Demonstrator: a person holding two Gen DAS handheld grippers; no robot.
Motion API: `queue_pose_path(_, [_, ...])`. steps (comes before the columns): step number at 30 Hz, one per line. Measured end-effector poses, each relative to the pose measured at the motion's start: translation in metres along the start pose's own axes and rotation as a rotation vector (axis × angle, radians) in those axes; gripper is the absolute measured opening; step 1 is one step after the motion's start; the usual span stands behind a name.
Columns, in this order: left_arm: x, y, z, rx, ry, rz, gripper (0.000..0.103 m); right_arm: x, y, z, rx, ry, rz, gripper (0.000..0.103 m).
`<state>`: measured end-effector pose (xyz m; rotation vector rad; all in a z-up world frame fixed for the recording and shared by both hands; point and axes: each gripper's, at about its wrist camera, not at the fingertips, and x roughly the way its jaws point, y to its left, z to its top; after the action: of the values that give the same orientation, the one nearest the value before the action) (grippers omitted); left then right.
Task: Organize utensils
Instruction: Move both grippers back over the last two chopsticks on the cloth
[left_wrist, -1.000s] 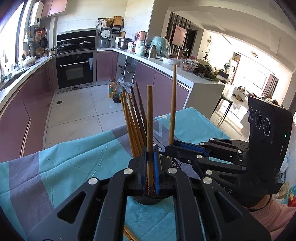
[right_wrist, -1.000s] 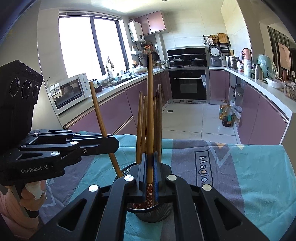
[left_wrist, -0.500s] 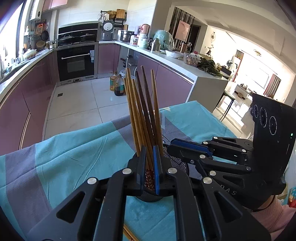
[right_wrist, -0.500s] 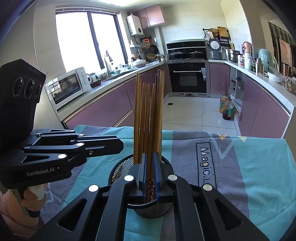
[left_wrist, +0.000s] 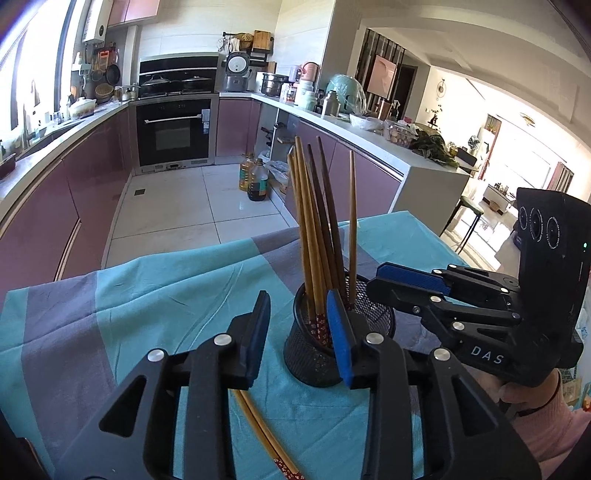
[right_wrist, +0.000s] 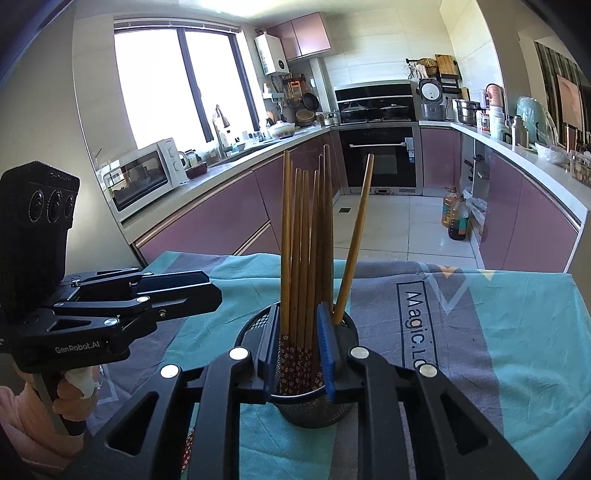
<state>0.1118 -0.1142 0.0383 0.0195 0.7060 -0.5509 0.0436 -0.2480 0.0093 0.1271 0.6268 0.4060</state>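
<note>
Two grippers were in view, both near the black mesh holder (left_wrist: 334, 347) on the teal and grey tablecloth (left_wrist: 155, 295). I logged the left gripper (left_wrist: 297, 334) with its jaws spread wide and nothing between the blue pads; its right finger sat in front of the holder's near wall, and contact could not be judged. The right gripper (right_wrist: 299, 349) had its jaws parted too, straddling the patterned ends of the bundle without visibly clamping it. Most chopsticks (right_wrist: 304, 251) stood upright in the holder as a tight bundle. One chopstick (right_wrist: 354, 240) leaned away to the right, resting against the rim. A further pair of chopsticks (left_wrist: 264, 432) lay flat on the cloth below the left gripper, outside the holder. From the left wrist view, the right gripper (left_wrist: 413, 282) hovered just right of the holder's rim.
</note>
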Motion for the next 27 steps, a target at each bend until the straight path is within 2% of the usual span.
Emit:
queue_pose_path(2, [-0.006, 0.003, -0.005, 0.002, -0.014, 0.023, 0.038, -0.004, 0.004, -0.001, -0.005, -0.006, 0.011, 0.027])
queue_pose_path(6, [-0.016, 0.007, -0.013, 0.005, -0.038, 0.071, 0.045, -0.013, 0.016, -0.004, -0.025, -0.013, 0.053, 0.029])
queue_pose_path(13, [-0.027, 0.017, -0.032, -0.007, -0.036, 0.138, 0.051, -0.015, 0.037, -0.018, -0.062, 0.012, 0.114, 0.038])
queue_pose_path(17, [-0.029, 0.023, -0.048, -0.013, -0.019, 0.188, 0.055, -0.004, 0.048, -0.031, -0.07, 0.061, 0.143, 0.043])
queue_pose_path(22, [-0.025, 0.038, -0.068, -0.05, 0.026, 0.209, 0.057, 0.018, 0.056, -0.052, -0.042, 0.136, 0.165, 0.043])
queue_pose_path(27, [-0.019, 0.054, -0.092, -0.087, 0.079, 0.229, 0.056, 0.038, 0.065, -0.071, -0.04, 0.211, 0.151, 0.043])
